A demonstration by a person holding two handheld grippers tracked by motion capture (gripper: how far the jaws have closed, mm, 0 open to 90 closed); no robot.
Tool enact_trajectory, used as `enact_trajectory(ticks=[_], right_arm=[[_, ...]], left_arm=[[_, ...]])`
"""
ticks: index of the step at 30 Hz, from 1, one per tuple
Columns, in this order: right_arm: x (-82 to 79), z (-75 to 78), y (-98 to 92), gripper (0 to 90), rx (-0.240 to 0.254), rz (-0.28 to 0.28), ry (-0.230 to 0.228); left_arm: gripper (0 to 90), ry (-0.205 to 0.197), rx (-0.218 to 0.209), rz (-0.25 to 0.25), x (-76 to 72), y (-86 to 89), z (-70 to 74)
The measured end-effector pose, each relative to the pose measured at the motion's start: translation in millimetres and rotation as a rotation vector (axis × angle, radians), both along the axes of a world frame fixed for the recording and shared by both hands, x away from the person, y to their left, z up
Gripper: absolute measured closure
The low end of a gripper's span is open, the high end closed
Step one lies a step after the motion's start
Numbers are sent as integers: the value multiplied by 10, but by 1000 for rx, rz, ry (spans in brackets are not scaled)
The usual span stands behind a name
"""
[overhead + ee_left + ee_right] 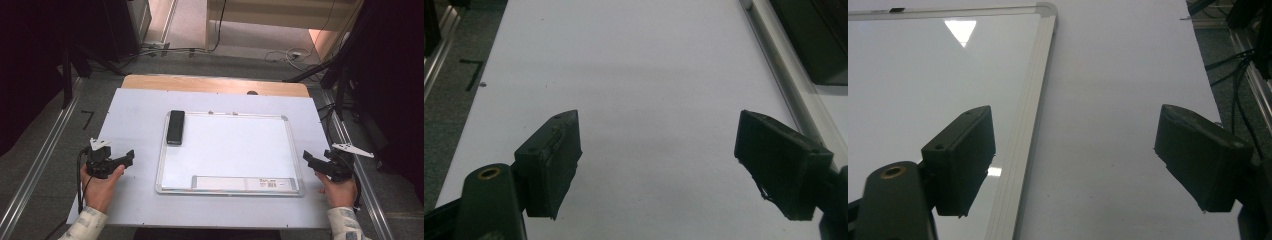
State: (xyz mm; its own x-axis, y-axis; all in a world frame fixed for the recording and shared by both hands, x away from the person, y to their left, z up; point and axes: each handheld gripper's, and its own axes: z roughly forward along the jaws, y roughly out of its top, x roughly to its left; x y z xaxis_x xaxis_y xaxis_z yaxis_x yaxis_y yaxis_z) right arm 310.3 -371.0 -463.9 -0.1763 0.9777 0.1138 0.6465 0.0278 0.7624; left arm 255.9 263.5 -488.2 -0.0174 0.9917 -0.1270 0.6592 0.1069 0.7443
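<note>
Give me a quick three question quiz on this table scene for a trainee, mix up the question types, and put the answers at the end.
1. True or false: the black eraser lies on the whiteboard.
2. Which gripper sits nearer the eraser: A) left gripper B) right gripper
3. Fill in: both grippers' jaws are ____.

Key: 1 true. 2 A. 3 open, with nothing between them.

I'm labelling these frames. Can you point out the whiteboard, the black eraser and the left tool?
whiteboard (235, 150), high view, bare white face.
black eraser (175, 127), high view, middle of its top.
left tool (131, 156), high view, between its tips.
</note>
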Motion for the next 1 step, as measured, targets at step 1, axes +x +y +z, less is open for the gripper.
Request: enact_trajectory(ticks=[1], right_arm=[[-1,2,3,151,0,-1,-1]], left_arm=[[193,-1,2,3,-1,3,-1]])
